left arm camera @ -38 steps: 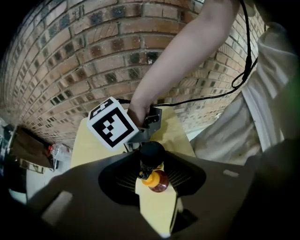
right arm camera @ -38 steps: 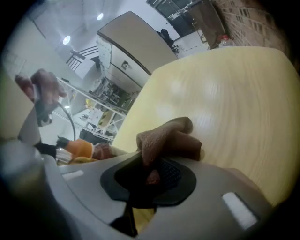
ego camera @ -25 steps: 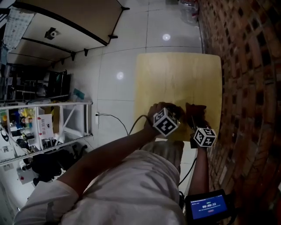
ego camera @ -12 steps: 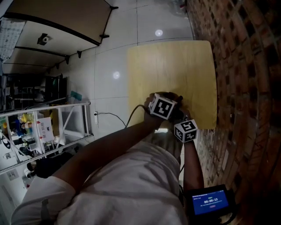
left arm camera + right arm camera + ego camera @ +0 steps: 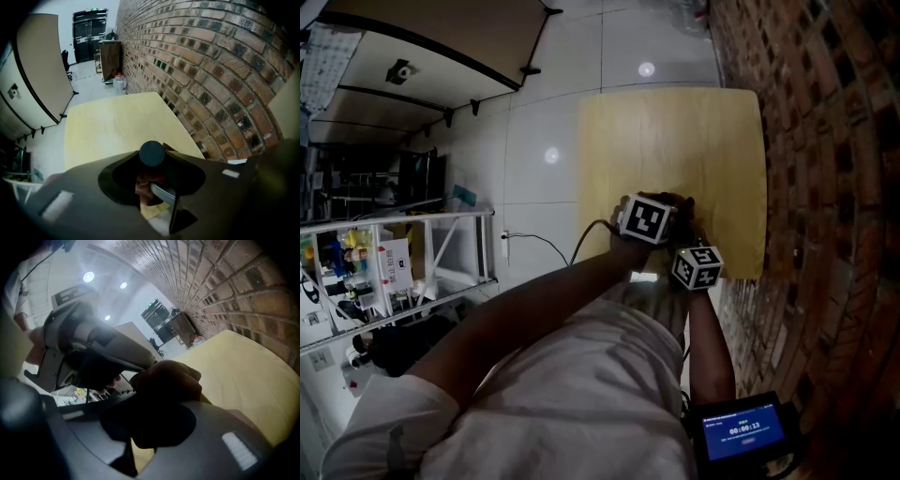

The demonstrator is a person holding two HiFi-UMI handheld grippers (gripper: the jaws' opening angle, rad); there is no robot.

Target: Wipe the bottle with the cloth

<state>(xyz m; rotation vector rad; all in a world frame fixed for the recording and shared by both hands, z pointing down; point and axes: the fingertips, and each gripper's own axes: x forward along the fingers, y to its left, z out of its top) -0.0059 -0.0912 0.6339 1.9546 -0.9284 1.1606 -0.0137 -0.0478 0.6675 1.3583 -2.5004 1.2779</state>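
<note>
Left gripper view first: the bottle (image 5: 152,153), dark cap up, stands pinched between the left gripper's (image 5: 151,174) jaws, with reddish cloth (image 5: 143,187) pressed against its body below the cap. Over in the right gripper view, the right gripper (image 5: 154,423) is clamped on that bunched cloth. From the head view, both tools crowd together at the near edge of the wooden table (image 5: 675,141), beside the brick wall (image 5: 825,187).

Both arms reach forward, close together. Left gripper (image 5: 664,214) clamps bottle (image 5: 152,153); right gripper (image 5: 691,246) just beside, clamps cloth (image 5: 166,380).
</note>
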